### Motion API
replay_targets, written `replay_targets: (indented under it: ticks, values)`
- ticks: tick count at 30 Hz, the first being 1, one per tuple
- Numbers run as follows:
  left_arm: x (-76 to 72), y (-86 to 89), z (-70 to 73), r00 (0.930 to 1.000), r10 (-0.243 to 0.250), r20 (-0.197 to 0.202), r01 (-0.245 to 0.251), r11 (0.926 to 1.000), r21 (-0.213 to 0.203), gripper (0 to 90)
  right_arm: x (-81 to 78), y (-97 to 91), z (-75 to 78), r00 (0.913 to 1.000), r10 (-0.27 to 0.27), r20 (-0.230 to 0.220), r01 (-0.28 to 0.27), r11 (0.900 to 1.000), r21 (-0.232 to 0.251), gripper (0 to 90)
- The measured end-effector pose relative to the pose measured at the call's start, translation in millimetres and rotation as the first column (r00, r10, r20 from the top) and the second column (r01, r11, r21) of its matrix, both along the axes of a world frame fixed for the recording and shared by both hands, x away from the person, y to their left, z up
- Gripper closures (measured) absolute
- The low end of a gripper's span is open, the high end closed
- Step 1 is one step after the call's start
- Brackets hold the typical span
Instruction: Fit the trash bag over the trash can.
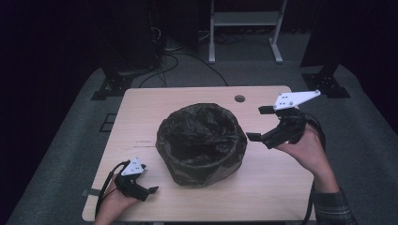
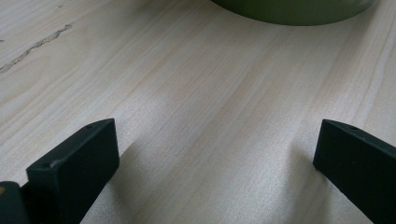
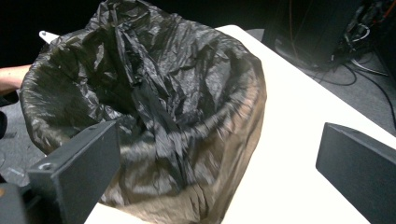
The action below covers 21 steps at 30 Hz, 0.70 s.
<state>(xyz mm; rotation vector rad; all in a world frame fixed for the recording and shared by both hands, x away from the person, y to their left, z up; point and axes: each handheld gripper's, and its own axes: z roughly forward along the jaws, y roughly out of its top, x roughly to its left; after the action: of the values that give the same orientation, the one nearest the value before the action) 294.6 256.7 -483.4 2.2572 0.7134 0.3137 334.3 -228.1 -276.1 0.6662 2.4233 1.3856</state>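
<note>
Dead centre of the tabletop (image 1: 272, 183) sits the bin (image 1: 202, 145), bag already draped over its rim. Right hand-held gripper (image 1: 259, 123) hovers wide beside it, probably to tuck; left hand-held gripper (image 1: 149, 186) rests wide at lower left.

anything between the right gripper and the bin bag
Nothing visible. The right gripper, jaws open, is held above bare table beside the black bag that lines the bin, with only open air between them.
</note>
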Motion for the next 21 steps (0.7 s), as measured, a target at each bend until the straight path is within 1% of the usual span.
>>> replay_targets:
  ticks: [3, 8, 14, 17, 21]
  values:
    - [0.0, 0.1, 0.2, 1.0, -0.001, -0.001, 0.001, 1.0, 0.002, 0.0, -3.2, -7.9, -3.3, 0.9998, -0.018, 0.002, 0.018, 0.9998, 0.011, 0.0]
    - [0.0, 0.1, 0.1, 1.0, -0.001, -0.001, 0.001, 1.0, 0.001, 0.0, -9.3, -19.8, -10.9, 0.9988, -0.048, 0.009, 0.048, 0.9988, 0.014, 0.0]
    - [0.0, 0.0, 0.1, 1.0, -0.001, -0.001, 0.001, 1.0, 0.001, 0.0, -17.1, -33.2, -23.1, 0.9965, -0.082, 0.015, 0.081, 0.9963, 0.029, 0.0]
    - [0.0, 0.0, 0.1, 1.0, -0.001, -0.001, 0.001, 1.0, 0.001, 0.0, -20.6, -39.1, -29.6, 0.9956, -0.094, 0.006, 0.093, 0.995, 0.036, 0.0]
    - [0.0, 0.0, 0.1, 1.0, 0.0, -0.001, 0.0, 1.0, 0.002, 0.0, -25.4, -46.1, -39.1, 0.9938, -0.111, 0.006, 0.11, 0.9929, 0.045, 0.0]
